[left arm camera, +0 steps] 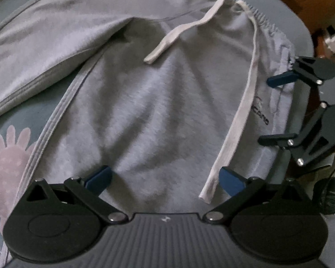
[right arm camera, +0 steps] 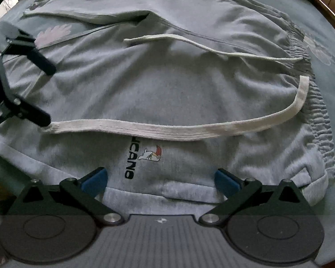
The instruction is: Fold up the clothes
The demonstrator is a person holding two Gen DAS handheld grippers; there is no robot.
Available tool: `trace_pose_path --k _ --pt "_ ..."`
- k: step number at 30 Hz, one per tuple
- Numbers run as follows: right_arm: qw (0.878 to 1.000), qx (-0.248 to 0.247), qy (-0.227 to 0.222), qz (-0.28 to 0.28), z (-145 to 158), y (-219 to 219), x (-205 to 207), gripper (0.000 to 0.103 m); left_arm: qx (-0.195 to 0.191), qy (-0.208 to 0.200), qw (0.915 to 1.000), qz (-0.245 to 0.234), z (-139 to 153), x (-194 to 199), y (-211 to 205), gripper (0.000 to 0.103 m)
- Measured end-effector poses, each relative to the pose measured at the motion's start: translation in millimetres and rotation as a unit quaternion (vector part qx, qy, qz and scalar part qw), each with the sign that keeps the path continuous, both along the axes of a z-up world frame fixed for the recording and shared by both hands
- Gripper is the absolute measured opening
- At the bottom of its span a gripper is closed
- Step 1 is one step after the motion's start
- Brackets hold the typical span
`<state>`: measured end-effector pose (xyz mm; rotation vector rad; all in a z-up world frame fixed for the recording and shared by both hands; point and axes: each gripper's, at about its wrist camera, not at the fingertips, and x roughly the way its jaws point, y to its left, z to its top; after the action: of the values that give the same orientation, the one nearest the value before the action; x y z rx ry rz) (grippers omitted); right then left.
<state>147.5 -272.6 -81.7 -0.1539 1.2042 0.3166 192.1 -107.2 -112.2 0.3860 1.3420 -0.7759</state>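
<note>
Here my left tool (left arm camera: 165, 179) and right tool (right arm camera: 159, 178) hover wide apart-fingered, gripping nothing, over grey sweatpants (left arm camera: 149, 111) spread on the bed (left arm camera: 15, 116), white drawstring (right arm camera: 167, 130) loose.

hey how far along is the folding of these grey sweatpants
Early. Done: the grey sweatpants lie spread on the bedsheet, drawstrings loose on top. In hand: nothing; the left gripper and right gripper are both open over the fabric. Left: every fold; the legs aren't brought together yet.
</note>
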Motion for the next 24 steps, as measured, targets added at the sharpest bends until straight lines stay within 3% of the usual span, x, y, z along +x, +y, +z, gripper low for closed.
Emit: trace_pose_path --k 10,13,17,19,24 --pt "1.0 -0.01 -0.01 0.002 0 4 -4 0.103 0.012 -0.025 0.9995 -0.014 0 -8 2 0.102" --pt "1.0 -0.014 0.01 -0.002 7 2 1 0.103 0.006 -0.035 0.9992 -0.021 1 -11 5 0.102" --pt "0.998 -0.001 -0.032 -0.057 34 -24 5 0.103 -0.007 -0.029 0.9994 -0.018 3 -8 9 0.102" --pt "0.995 -0.02 -0.057 -0.077 42 -39 14 0.103 -0.014 -0.025 0.9995 -0.015 4 -5 12 0.102" --pt "0.992 -0.018 -0.019 -0.125 15 -79 21 0.103 -0.031 -0.017 0.999 -0.029 7 -1 24 0.102"
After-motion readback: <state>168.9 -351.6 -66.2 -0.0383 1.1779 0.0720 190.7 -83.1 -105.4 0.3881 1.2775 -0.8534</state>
